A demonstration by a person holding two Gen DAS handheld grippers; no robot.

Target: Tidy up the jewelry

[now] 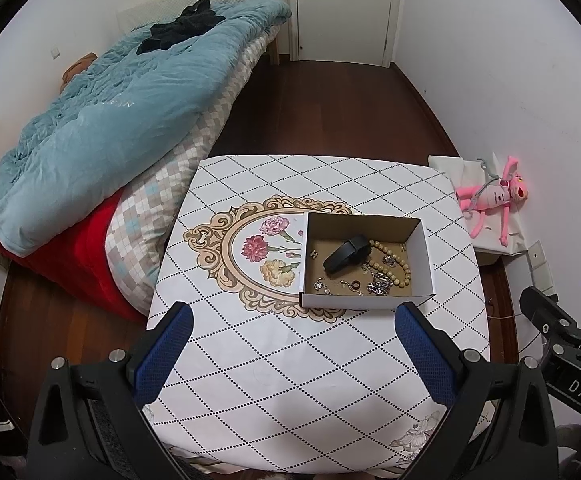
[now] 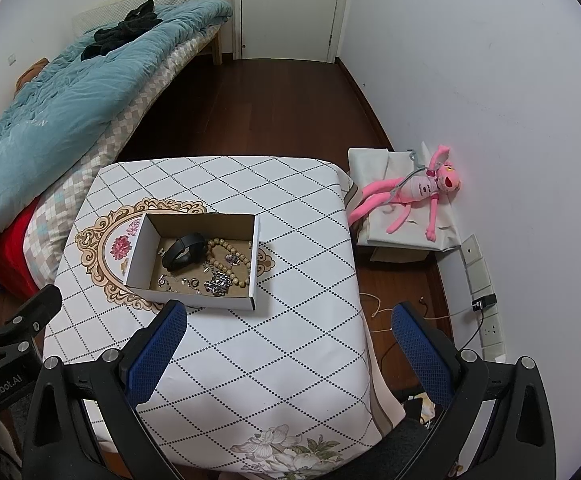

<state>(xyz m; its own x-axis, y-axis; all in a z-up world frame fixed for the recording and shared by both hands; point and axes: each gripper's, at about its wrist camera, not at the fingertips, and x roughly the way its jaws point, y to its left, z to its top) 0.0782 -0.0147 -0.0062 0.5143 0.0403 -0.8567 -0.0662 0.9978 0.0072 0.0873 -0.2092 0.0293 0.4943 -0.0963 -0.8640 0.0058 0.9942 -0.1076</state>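
**Both grippers wide open, short of the jewelry box**

The left gripper (image 1: 292, 316) hovers over the table (image 1: 250, 360) with its blue fingers spread wide and nothing between them. The cardboard box (image 1: 364, 300) sits at about 1 o'clock from it, just beyond the fingertips. In the left wrist view the box's long axis runs from 9 to 3 o'clock, with the open top facing up.

Inside, a black band (image 1: 346, 254) lies tilted, its long axis pointing from about 7 to 1 o'clock. A beaded bracelet (image 1: 396, 264) curves at the band's 3 o'clock side, and small silver pieces (image 1: 378, 286) lie scattered along the box's near wall.

The right gripper (image 2: 289, 314) is likewise fully open and holds nothing; its left finger reaches over the table's near part, its right finger over the floor past the table edge. From it the box (image 2: 194, 298) lies at about 11 o'clock, close to the left fingertip. A pink plush toy (image 2: 406, 196) lies on a covered box at 2 o'clock, well apart.
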